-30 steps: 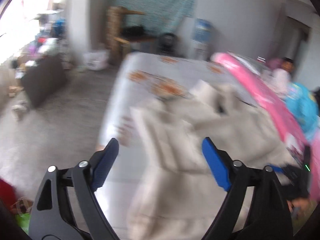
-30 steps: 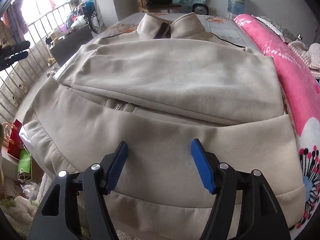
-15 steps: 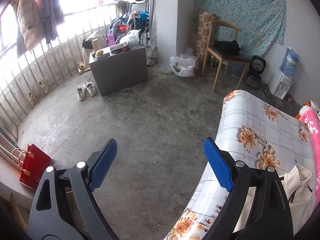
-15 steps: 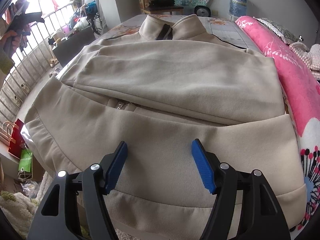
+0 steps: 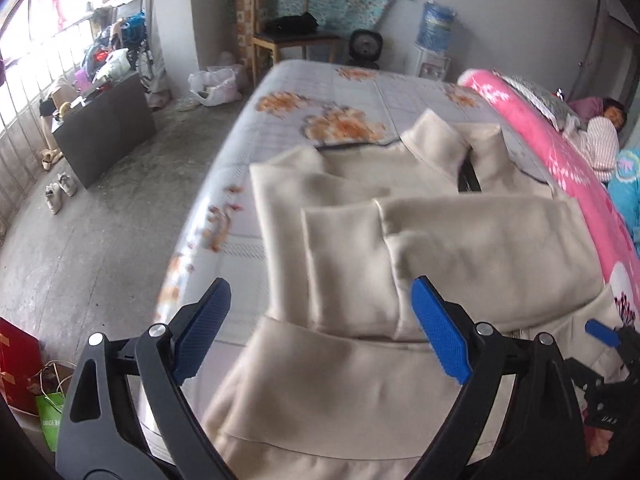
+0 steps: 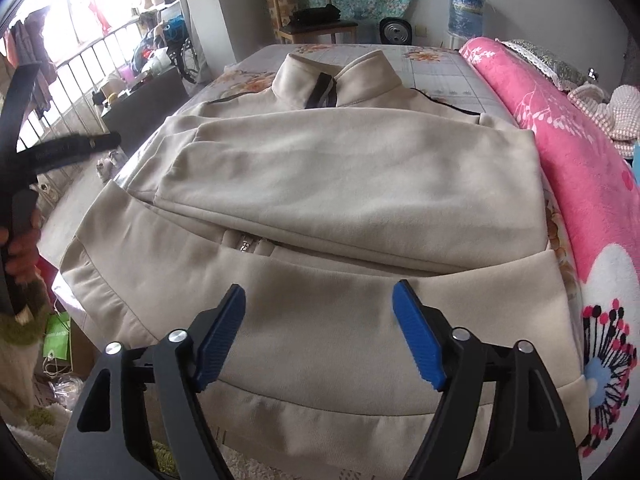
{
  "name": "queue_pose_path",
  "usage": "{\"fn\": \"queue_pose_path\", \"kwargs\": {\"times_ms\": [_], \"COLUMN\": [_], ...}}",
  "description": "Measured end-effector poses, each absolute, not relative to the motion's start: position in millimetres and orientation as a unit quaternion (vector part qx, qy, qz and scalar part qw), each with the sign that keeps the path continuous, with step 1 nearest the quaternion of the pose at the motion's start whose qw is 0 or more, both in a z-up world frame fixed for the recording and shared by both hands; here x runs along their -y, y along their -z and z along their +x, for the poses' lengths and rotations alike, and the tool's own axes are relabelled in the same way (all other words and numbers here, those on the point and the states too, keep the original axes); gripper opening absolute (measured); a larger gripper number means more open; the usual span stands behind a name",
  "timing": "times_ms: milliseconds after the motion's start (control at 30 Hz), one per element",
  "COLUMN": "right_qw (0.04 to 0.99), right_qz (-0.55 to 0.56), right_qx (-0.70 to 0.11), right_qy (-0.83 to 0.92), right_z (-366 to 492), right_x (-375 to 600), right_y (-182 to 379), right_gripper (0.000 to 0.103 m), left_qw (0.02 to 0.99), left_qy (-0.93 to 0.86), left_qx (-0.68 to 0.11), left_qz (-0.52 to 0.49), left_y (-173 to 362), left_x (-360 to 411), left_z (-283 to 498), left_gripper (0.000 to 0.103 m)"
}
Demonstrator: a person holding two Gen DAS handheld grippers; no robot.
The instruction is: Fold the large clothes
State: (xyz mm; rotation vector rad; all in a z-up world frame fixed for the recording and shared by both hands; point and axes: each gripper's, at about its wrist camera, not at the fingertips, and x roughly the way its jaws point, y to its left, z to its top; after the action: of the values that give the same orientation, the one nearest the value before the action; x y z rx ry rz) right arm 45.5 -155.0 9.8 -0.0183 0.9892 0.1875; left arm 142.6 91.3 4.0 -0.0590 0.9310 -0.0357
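Both grippers hang over a folded beige jacket on the bed, jaws apart.

The right gripper [image 6: 318, 332] has its jaws opening, with nothing between the blue pads, above the jacket [image 6: 340, 184] near its hem. The left gripper [image 5: 320, 328] stands wide and empty over the jacket's left side. The jacket lies collar away from them, both sleeves folded across the front, on the flowered bed [image 5: 320, 96]. A pink blanket [image 6: 580, 152] runs along the jacket's right edge. A hand [image 6: 22, 252] grips the left tool's handle.

Soft matt beige fleece jacket [image 6: 340, 184] on a glossy floral plastic-looking bed cover [image 5: 320, 92].
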Motion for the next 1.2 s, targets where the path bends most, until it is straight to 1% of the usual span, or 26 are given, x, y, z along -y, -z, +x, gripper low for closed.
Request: {"fn": "queue_pose_path", "kwargs": {"times_ms": [200,333,400,533,600,733,1200], "right_qw": [0.871,0.863,0.858,0.840,0.841,0.838,0.832], "right_qz": [-0.011,-0.008,-0.013,0.002,-0.010,-0.022,-0.018], "right_qx": [-0.489,-0.504,-0.513,-0.543,-0.541,-0.545,-0.555], "right_qy": [-0.053,-0.043,-0.028,-0.009,-0.007,0.005,-0.004], "right_z": [51.3,55.2,58.1,64.0,63.5,63.6,65.4], "right_x": [162.8,164.5,165.5,172.6,169.1,164.3,167.3], "right_y": [-7.9,-2.6,2.1,18.8,21.2,25.7,25.0], "right_gripper": [0.076,0.077,0.081,0.082,0.088,0.097,0.097], "left_qw": [0.876,0.875,0.872,0.871,0.869,0.865,0.858], "left_qy": [0.029,0.019,0.011,0.001,-0.004,-0.009,-0.015], "left_qx": [-0.481,-0.484,-0.489,-0.492,-0.494,-0.501,-0.513], "left_qz": [0.000,0.017,0.017,0.019,0.018,0.015,0.007], "left_y": [29.7,36.3,38.7,41.5,41.9,42.8,44.6], "left_x": [-57.0,-47.8,-47.5,-46.3,-46.1,-45.8,-45.5], "left_z": [123.7,123.5,125.0,130.4,131.3,133.4,136.4], "left_gripper": [0.088,0.088,0.089,0.090,0.091,0.092,0.095]}}
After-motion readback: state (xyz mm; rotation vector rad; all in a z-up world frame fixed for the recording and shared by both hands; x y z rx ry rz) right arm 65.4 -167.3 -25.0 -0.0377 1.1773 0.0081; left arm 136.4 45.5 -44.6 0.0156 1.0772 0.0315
